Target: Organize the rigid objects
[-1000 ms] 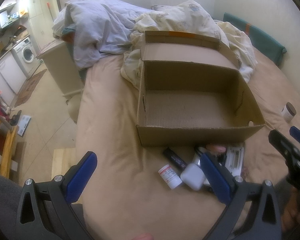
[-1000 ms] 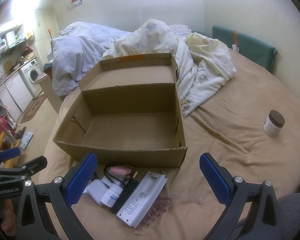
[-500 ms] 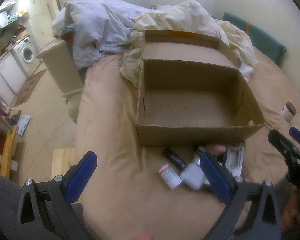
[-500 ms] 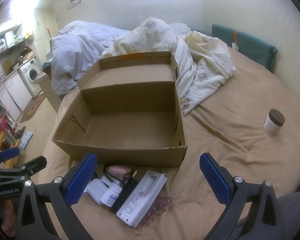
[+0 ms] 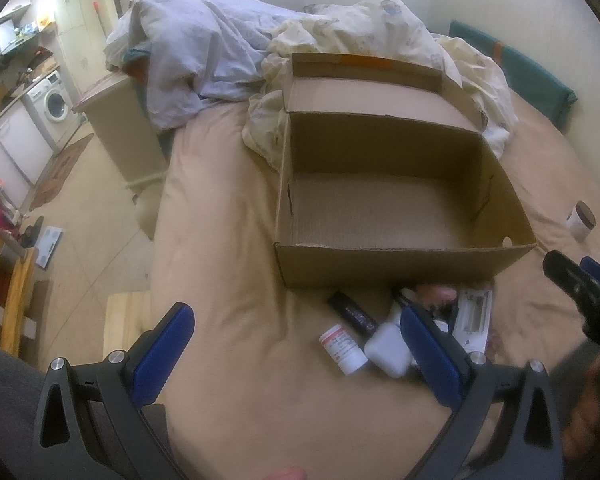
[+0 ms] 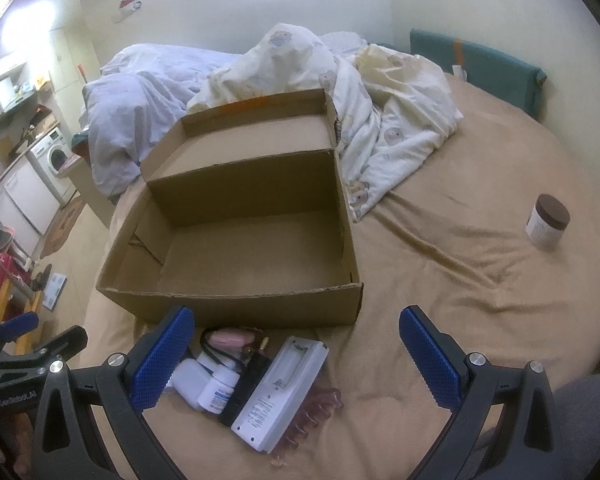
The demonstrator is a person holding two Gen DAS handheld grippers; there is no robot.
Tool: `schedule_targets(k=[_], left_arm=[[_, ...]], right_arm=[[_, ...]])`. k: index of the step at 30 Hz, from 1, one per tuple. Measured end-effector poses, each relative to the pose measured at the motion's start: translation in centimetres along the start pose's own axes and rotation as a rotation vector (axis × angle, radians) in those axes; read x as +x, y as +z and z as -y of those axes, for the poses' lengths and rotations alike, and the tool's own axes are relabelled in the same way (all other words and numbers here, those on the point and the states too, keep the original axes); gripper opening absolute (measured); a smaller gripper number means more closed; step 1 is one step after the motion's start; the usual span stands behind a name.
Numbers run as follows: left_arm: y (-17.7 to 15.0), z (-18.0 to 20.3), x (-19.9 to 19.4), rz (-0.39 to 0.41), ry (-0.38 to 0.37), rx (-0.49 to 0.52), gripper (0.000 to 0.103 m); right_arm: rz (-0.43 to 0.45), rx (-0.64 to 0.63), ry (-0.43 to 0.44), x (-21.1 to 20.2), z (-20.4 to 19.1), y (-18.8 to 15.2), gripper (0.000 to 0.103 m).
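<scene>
While both grippers (image 5: 296, 332) (image 6: 296, 336) gape, cardboard box (image 6: 236, 304) holds nothing; jar (image 6: 547, 222) lidded.

Left gripper (image 5: 296, 332) hovers low before the box (image 5: 400, 268), jaws spread wide, holding nothing; right gripper (image 6: 296, 336) hovers beside it, nearer the box's right corner, jaws likewise wide.

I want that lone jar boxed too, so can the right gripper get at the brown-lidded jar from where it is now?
Probably yes. The jar stands alone on bare bedsheet, and the right gripper is open and holding nothing.
</scene>
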State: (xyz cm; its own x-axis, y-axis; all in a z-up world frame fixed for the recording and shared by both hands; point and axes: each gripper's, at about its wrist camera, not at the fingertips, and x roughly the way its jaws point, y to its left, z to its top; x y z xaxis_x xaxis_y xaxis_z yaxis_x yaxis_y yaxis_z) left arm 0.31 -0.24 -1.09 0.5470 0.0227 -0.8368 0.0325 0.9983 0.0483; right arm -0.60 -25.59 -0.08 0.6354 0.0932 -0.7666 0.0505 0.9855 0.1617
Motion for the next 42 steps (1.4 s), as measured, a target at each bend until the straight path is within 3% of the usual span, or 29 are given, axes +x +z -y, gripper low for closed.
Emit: schedule_targets(k=[8,15,21,25,27,29,31,36,40,42], left_arm=[[-0.1,0.0,0.6,-0.026,-0.005,0.003,0.103],[-0.1,-0.7,2.2,-0.095,0.003,-0.022,0.103],[0.4,-2.6,4.3,-0.146,0.091,-0.081,0.103],[0.4,-3.9,6.4,-0.231,0.076,-0.15,0.102],[0.2,-4.1,7.6,-0.281,0.044,-0.188,0.095],[-0.1,-4.1,8.8,-0.329,0.004,-0.227,0.075],[-0.5,-3.7,10.2,-0.381,-0.048,-0.27,0.067],[-1.0,-2.0,12.1,-0.439,-0.085,-0.307,0.066],[-2.3,-1.7,13.2,-0.501,-0.099,-0.348,0.052],[-2.7,-1.6,13.2,-0.514,-0.104,-0.351,0.052]], right_arm=[[-0.044,0.043,0.006,0.7,0.7,0.0,0.103],[-0.062,0.042,0.011,1.0,0.7,-0.2,0.103],[-0.179,0.083,0.046,3.1,1.3,-0.4,0.103],[-0.239,0.102,0.047,4.2,1.3,-0.9,0.103],[-0.255,0.101,0.049,4.5,1.2,-1.1,0.103],[-0.26,0.093,0.047,4.7,1.2,-1.3,0.103],[-0.265,0.089,0.05,4.7,1.1,-1.4,0.103],[-0.283,0.088,0.052,4.9,1.0,-1.5,0.103],[-0.289,0.096,0.048,5.1,1.2,-1.6,0.103],[-0.292,0.095,0.046,5.3,1.2,-1.6,0.103]])
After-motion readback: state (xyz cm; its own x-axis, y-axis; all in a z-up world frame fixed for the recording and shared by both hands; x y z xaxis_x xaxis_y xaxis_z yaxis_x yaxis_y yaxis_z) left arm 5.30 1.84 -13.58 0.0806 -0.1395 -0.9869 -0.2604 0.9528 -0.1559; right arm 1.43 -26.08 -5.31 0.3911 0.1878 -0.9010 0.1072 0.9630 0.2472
